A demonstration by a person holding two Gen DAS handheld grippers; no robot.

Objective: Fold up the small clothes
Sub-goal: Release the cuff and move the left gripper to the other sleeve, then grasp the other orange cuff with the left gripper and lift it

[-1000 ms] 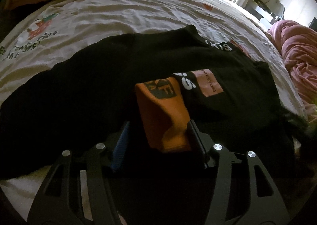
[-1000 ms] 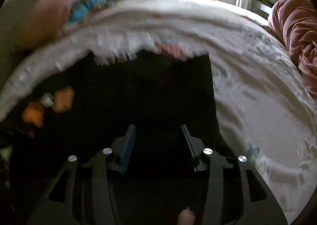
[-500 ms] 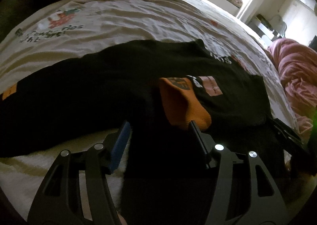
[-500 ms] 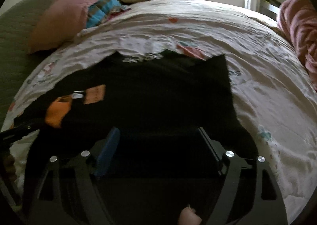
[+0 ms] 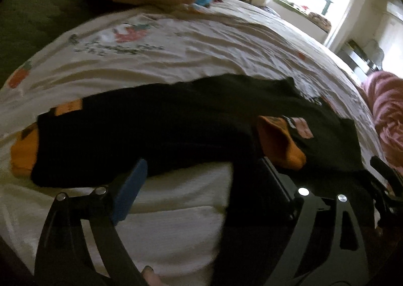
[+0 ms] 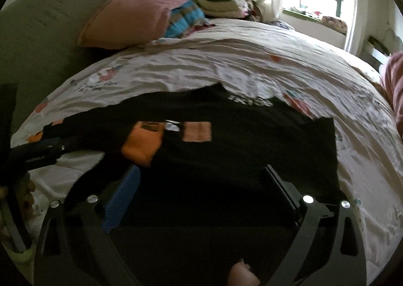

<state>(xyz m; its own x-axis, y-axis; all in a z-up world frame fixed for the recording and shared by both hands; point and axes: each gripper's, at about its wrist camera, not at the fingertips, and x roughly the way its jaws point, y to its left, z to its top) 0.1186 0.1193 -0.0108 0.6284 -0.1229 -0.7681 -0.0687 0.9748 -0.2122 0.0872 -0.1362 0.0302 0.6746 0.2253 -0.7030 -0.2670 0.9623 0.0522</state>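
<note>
Both grippers stand wide open with nothing held. The left gripper [image 5: 201,180] hovers over the near edge of the black garment [image 5: 163,130], which lies spread on the printed bedsheet [image 5: 176,59] with an orange cuff [image 5: 279,145] folded inward. The right gripper [image 6: 201,185] hovers over the garment's dark body.

matt black cloth shirt [image 6: 226,150] on wrinkled cotton bedsheet [image 6: 226,69].

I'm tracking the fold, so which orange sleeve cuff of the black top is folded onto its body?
The orange cuff beside the chest patches lies on the black top; the other orange cuff lies out on the bedsheet.
</note>
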